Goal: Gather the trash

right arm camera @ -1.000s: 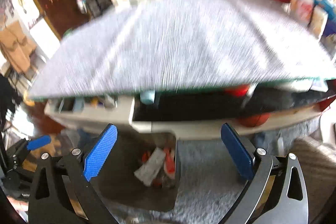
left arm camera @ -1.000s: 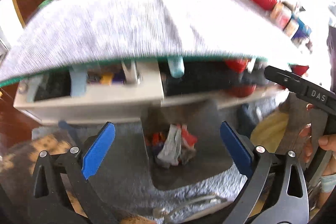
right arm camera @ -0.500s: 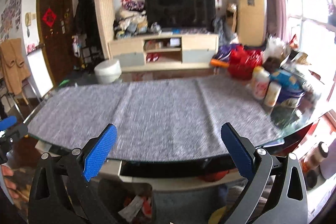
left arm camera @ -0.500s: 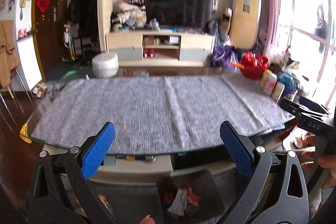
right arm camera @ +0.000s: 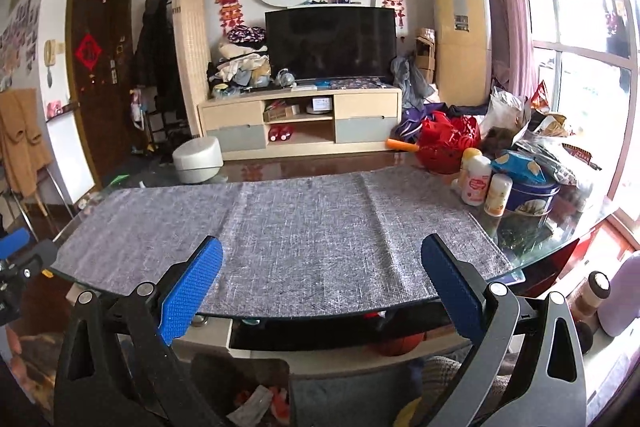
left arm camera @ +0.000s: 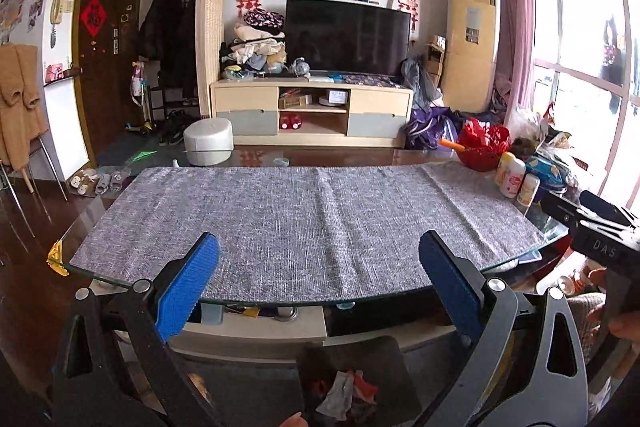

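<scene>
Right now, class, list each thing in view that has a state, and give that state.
Left gripper: open, empty.
Right gripper: open, empty.
Dark trash bin on the floor: open, crumpled wrappers inside.
Grey woven table runner: flat, bare.
Black television: off.
Brown door: closed.

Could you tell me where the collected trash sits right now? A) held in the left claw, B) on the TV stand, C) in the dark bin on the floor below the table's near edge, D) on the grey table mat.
C: crumpled wrappers lie inside the dark bin on the floor below the table, while the mat is bare and both the left claw and right claw are open and hold nothing.
</scene>
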`<state>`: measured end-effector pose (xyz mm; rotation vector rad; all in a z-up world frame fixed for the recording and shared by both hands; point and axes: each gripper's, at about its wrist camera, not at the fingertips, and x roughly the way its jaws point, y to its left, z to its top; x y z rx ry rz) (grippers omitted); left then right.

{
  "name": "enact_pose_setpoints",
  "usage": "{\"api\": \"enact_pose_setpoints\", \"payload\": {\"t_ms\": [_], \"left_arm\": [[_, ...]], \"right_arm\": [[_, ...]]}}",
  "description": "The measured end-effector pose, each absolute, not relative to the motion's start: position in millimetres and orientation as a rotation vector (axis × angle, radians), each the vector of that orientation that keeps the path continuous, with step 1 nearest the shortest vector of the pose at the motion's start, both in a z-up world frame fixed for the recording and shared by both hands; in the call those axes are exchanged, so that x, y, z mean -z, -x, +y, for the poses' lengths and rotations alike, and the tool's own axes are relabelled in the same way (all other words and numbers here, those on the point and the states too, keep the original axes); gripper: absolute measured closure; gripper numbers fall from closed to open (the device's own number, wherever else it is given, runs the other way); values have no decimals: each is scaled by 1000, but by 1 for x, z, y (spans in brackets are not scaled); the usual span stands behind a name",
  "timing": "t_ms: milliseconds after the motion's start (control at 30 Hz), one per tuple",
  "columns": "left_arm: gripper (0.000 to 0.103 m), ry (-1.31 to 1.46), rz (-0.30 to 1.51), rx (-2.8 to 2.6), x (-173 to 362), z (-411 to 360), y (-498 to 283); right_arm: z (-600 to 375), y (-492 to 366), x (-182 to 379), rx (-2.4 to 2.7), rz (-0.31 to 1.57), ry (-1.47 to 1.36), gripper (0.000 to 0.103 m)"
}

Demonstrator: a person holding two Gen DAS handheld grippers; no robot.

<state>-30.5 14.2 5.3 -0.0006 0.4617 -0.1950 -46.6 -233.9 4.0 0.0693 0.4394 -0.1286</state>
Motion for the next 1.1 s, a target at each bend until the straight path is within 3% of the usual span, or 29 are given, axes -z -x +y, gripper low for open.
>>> {"api": "enact_pose_setpoints", "payload": {"t_ms": [1100], "left_arm": [[8, -6, 433, 187, -13, 17, 38]], "right_arm": [[-225, 51, -9, 120, 422, -65, 3]]}}
